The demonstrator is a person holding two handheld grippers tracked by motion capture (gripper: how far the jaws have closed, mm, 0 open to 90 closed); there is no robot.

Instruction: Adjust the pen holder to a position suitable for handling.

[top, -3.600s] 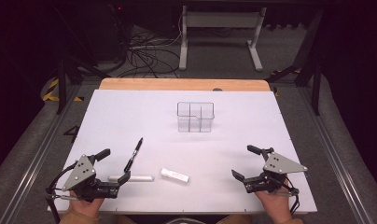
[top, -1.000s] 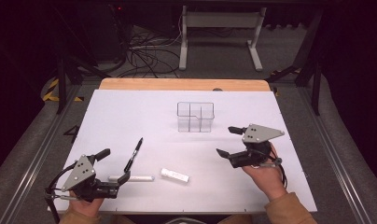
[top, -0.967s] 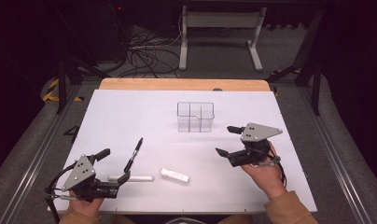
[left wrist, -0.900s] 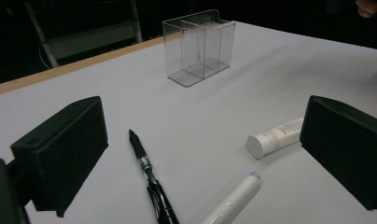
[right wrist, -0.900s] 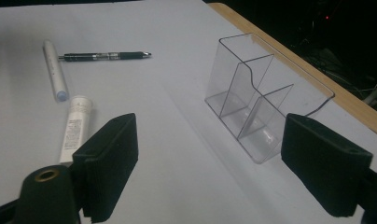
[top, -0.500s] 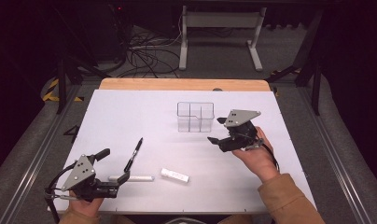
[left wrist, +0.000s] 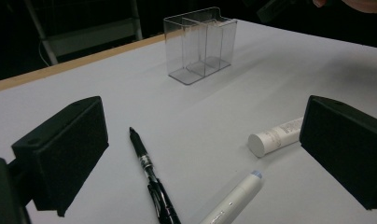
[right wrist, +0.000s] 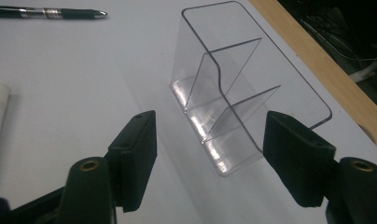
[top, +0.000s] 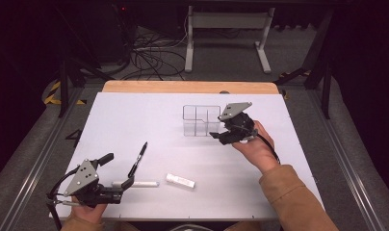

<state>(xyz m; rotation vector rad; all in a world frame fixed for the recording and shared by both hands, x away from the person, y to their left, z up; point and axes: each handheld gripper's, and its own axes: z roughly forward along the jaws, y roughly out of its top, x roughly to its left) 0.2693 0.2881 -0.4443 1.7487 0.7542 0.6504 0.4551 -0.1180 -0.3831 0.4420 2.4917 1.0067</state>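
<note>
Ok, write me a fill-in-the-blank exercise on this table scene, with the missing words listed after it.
1. The right gripper is at the clear plastic divided organizer with its jaws ____.
2. The black pen lies on the white table in front of the ____ gripper.
3. The white marker and the small white tube both lie ____ on the table.
4. The compartments of the organizer are ____.

Missing words: open; left; flat; empty

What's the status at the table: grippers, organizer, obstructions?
Right gripper open, fingers either side of the clear organizer, not gripping. Left gripper open, near the black pen. Organizer upright, empty. Nothing in the way.
</note>
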